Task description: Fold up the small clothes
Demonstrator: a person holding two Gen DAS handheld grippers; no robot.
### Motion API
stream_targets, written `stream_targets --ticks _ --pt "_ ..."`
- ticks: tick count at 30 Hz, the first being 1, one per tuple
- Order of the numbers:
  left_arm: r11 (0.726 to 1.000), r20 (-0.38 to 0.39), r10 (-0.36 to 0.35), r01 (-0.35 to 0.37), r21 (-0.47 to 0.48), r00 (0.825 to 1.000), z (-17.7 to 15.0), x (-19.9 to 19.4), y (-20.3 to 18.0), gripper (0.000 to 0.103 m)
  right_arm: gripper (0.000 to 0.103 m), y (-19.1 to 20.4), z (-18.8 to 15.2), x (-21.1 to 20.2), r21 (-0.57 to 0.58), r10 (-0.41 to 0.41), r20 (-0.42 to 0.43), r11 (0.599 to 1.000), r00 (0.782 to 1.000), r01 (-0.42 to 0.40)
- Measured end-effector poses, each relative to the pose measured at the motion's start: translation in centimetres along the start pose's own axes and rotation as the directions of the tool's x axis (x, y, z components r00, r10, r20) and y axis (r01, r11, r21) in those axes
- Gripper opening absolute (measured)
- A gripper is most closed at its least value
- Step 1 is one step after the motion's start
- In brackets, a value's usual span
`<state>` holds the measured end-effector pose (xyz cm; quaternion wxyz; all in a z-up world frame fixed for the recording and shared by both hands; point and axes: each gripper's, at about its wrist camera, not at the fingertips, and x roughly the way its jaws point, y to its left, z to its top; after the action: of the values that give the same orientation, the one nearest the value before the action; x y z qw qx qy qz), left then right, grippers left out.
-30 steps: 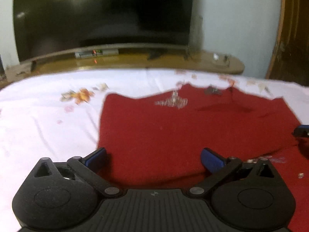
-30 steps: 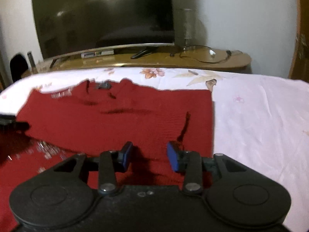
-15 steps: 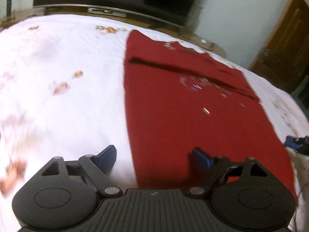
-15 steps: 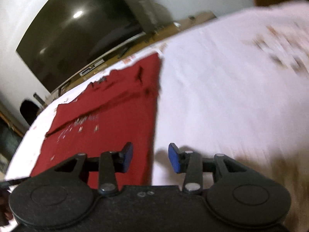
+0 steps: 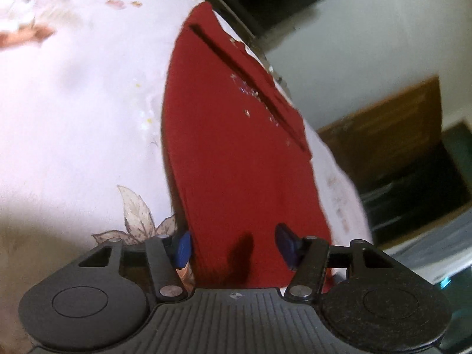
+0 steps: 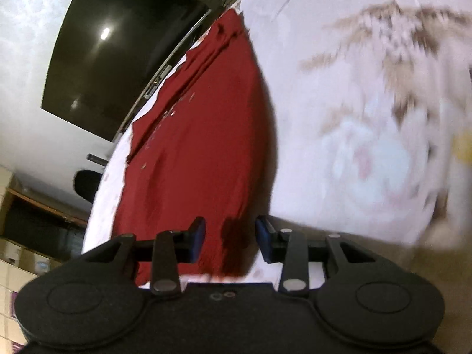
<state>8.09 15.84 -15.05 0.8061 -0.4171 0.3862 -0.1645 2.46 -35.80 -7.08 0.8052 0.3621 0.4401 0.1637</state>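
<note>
The red garment (image 5: 236,153) lies between both sets of spread fingers, its near hem corners inside the gaps; the left gripper (image 5: 233,249) and right gripper (image 6: 230,237) stand open, gripping nothing; beyond the fingers the cloth runs flat over the floral sheet (image 5: 73,103) with its far end already turned over; one fold looks done, more remain; both tools tilt low toward the hem.

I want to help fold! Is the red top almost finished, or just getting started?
Partly done. A fold line already runs across the far part of the red top, so one fold looks made. Now the left gripper and right gripper are open, each at a near corner, gripping nothing yet. Left to do, probably: pinch those corners and fold the near edge over on the sheet.
</note>
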Motion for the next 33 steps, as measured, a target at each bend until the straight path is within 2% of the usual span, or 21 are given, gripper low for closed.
stream_targets --ticks 2,3,5,6,7,8,9,12,14,15,17,19,22,23,25,28,31,33 --pt "0.998 0.001 -0.043 0.043 -0.036 0.999 0.4 0.5 0.8 0.059 0.032 -0.1 -0.4 0.6 0.037 0.026 0.005 0.999 1.000 -0.026" --pt "0.998 0.001 -0.049 0.049 -0.042 0.999 0.5 0.8 0.9 0.055 0.031 -0.1 -0.4 1.0 0.050 0.036 0.010 0.998 0.999 -0.037" --pt "0.999 -0.011 -0.039 0.038 -0.027 0.999 0.6 1.4 0.9 0.045 0.019 -0.3 -0.5 1.8 0.086 0.056 0.018 0.995 0.998 -0.057" --pt "1.000 -0.014 -0.024 0.023 -0.021 1.000 0.8 1.8 0.9 0.034 0.016 -0.3 -0.4 2.3 0.104 0.062 0.020 0.993 0.998 -0.064" --pt "1.000 -0.016 -0.007 0.007 -0.017 1.000 0.8 2.0 0.9 0.018 0.010 -0.3 -0.5 2.6 0.110 0.063 0.023 0.992 0.998 -0.065" --pt "1.000 -0.019 0.011 -0.011 -0.015 1.000 0.8 2.3 1.1 0.008 0.008 -0.1 -0.4 3.1 0.109 0.054 0.022 0.992 0.998 -0.056" --pt "1.000 -0.013 0.018 -0.019 -0.022 1.000 0.7 2.4 1.4 0.004 0.008 0.2 -0.3 3.4 0.095 0.051 0.025 0.994 0.998 -0.053" --pt "0.999 0.065 -0.016 0.018 -0.026 0.998 0.6 1.2 1.1 0.004 0.006 1.5 0.0 3.1 0.031 0.040 0.049 0.999 0.998 -0.041" --pt "0.997 0.119 -0.068 0.072 -0.024 0.991 0.5 -0.7 0.9 0.004 0.006 1.9 -0.1 1.2 -0.010 0.063 0.090 0.998 0.994 -0.063" --pt "0.997 0.128 -0.069 0.072 -0.017 0.989 0.5 -1.2 1.0 0.004 0.006 2.5 0.2 0.5 -0.033 0.071 0.109 0.997 0.991 -0.068" --pt "0.999 0.114 -0.040 0.042 -0.011 0.993 0.2 -1.3 1.5 0.004 0.006 3.4 0.6 -0.6 -0.074 0.084 0.131 0.994 0.988 -0.075" --pt "1.000 0.070 0.024 -0.023 -0.012 0.997 -0.1 -0.3 2.7 0.004 0.006 3.3 0.5 -0.8 -0.102 0.067 0.126 0.993 0.990 -0.054" --pt "1.000 0.092 0.013 -0.011 -0.015 0.996 -0.2 0.1 2.9 0.004 0.006 2.0 0.1 1.9 -0.115 -0.061 0.051 0.991 0.997 0.066" --pt "1.000 0.093 0.015 -0.014 -0.016 0.996 -0.1 0.2 2.7 0.004 0.005 1.5 -0.1 2.7 -0.105 -0.081 0.033 0.991 0.996 0.085" --pt "1.000 0.095 0.010 -0.008 -0.019 0.995 -0.2 0.1 2.7 0.004 0.005 1.6 -0.2 2.7 -0.080 -0.055 0.056 0.995 0.997 0.060" --pt "0.999 0.109 0.000 0.004 -0.035 0.994 -0.5 0.3 2.6 0.004 0.005 1.9 -0.1 2.6 -0.103 -0.064 0.061 0.992 0.996 0.070" --pt "0.998 0.158 -0.044 0.052 -0.048 0.986 -0.2 -0.8 2.6 0.004 0.006 2.3 0.2 2.5 -0.105 -0.061 0.086 0.992 0.994 0.070" --pt "0.998 0.193 -0.052 0.059 -0.030 0.980 0.7 -0.9 1.7 0.004 0.005 2.7 1.0 1.7 -0.137 -0.050 0.119 0.988 0.992 0.067"
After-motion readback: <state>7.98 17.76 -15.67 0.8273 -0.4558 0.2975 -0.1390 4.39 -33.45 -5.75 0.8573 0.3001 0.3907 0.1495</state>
